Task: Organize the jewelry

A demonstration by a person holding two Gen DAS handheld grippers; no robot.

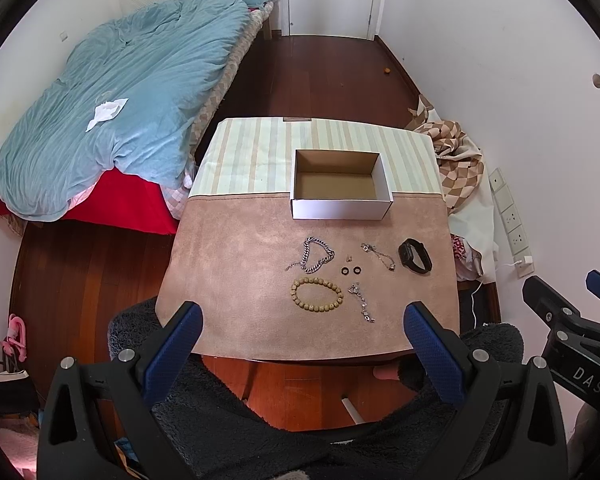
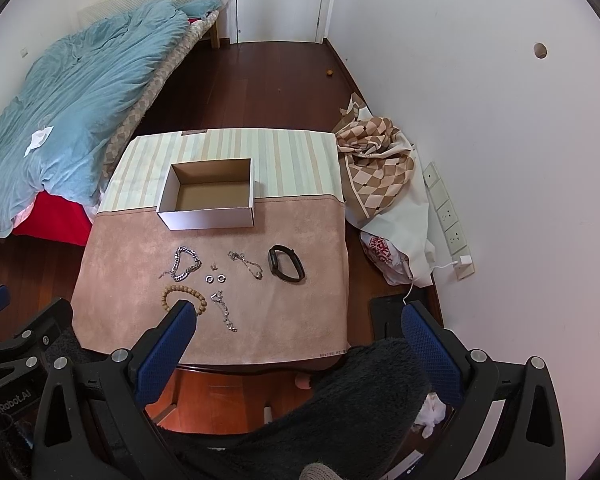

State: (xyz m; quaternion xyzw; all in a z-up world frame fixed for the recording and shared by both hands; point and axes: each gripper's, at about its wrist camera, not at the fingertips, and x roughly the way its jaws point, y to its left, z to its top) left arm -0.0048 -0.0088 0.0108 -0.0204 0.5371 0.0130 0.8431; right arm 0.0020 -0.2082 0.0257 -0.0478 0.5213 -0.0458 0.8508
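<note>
Both tools (image 1: pixel 302 316) (image 2: pixel 300 318) gape short of the jewelry (image 1: pixel 317 294).

An open box (image 1: pixel 341 184) sits toward the far side of the table (image 1: pixel 228 272), with jewelry spread nearer the camera — a chain bracelet (image 1: pixel 314 256) left, a thin chain (image 1: pixel 378 256) in the middle, a watch (image 1: pixel 415 256) right. Two rings (image 1: pixel 350 271) lie between, a bead bracelet (image 1: pixel 317 294) and another chain (image 1: pixel 362 307) nearest. A bed (image 1: pixel 112 120) stands left.
</note>
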